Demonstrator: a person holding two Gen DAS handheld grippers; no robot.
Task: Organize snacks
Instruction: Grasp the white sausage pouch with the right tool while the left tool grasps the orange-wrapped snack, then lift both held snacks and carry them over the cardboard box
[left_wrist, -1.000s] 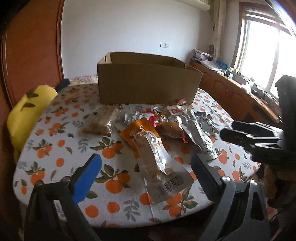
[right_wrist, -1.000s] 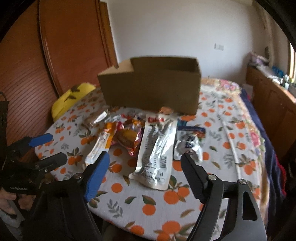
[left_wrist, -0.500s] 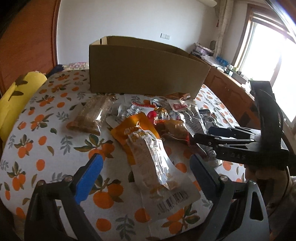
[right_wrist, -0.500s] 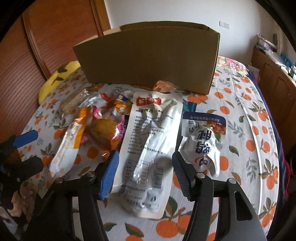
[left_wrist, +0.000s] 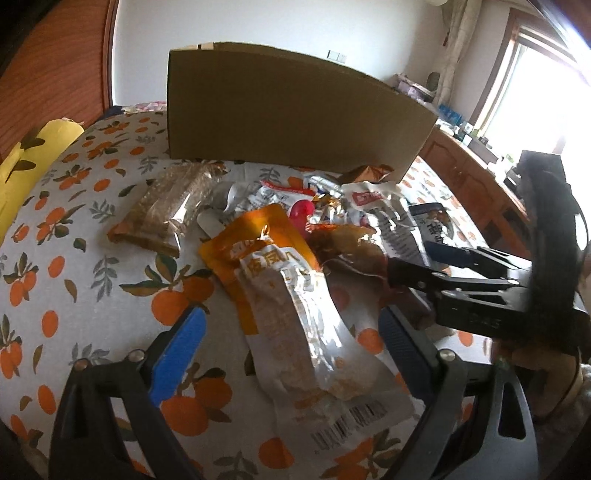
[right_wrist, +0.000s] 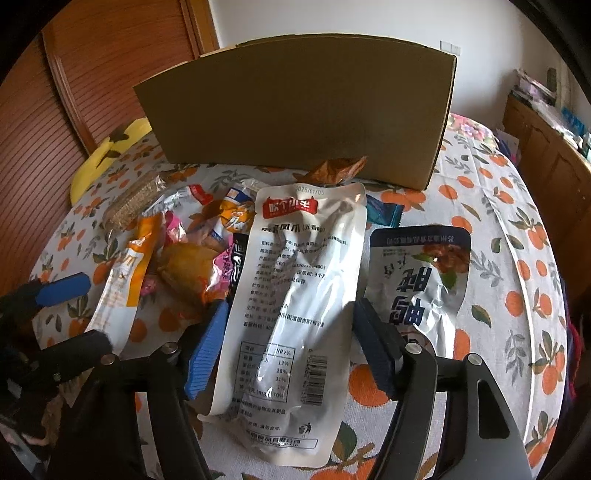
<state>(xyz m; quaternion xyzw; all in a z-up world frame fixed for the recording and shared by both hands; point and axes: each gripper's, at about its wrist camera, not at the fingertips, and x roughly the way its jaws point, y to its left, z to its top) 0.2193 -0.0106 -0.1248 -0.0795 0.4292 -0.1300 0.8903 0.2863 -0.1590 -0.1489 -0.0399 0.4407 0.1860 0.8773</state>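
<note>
Two tongs hover low over a counter (left_wrist: 74, 266) covered in an orange-print cloth, both with their jaws spread wide and gripping nothing. The left tongs (left_wrist: 291, 347) straddle an orange-and-silver snack pouch (left_wrist: 295, 306) that lies lengthwise toward the counter's near edge, barcode end nearest the camera; whether the blue pads touch it cannot be told. The right tongs (right_wrist: 288, 343) bracket a long white pouch with a red label (right_wrist: 295, 295), one finger on either side of its middle (the pads look just beside its edges, contact unclear). In the left wrist view the right tongs (left_wrist: 421, 266) reach in from the right side, tips over the heap of packets.

The snacks lie in a loose pile near the middle of the counter, in front of a brown cardboard box (right_wrist: 306, 118) that stands toward the far edge. Just right of the white pouch lies a silver-and-navy pouch (right_wrist: 421, 280), its print upside down to the camera. Left of it are a crumpled amber packet (right_wrist: 188, 269) and small pink and orange wrappers. A clear bag of brown bars (left_wrist: 170, 206) sits apart at the pile's left side. A small brown packet (right_wrist: 338, 168) rests against the box's foot. A yellow cushion (left_wrist: 29, 155) shows beyond the counter's left edge.
</note>
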